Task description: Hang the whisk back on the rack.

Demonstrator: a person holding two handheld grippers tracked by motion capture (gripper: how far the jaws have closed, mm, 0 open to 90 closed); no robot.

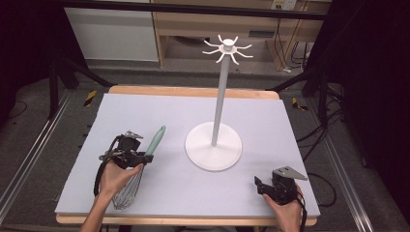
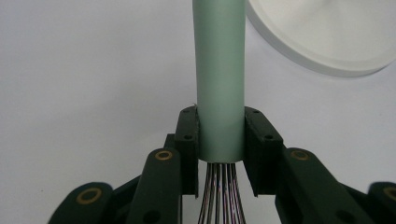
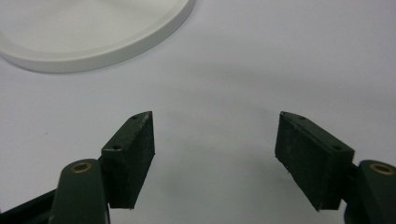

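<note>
A whisk with a pale green handle (image 1: pixel 155 140) and wire loops (image 1: pixel 128 193) lies at the left of the mat. My left gripper (image 1: pixel 147 157) is shut on it. In the left gripper view both pads clamp the lower end of the green handle (image 2: pixel 219 70), just above where the wires come out, with my left gripper (image 2: pixel 220 126) pointing toward the stand. My right gripper (image 1: pixel 258 186) rests near the front right corner. In the right gripper view my right gripper (image 3: pixel 215 140) is open, with bare mat between the jaws.
A white hook stand (image 1: pixel 220 96) rises from a round base (image 1: pixel 212 145) at the middle of the grey mat (image 1: pixel 145 111); hooks spread from its top (image 1: pixel 227 48). The base's rim (image 2: pixel 322 42) lies ahead of the left gripper, and the same rim (image 3: pixel 84 32) lies ahead-left of the right gripper.
</note>
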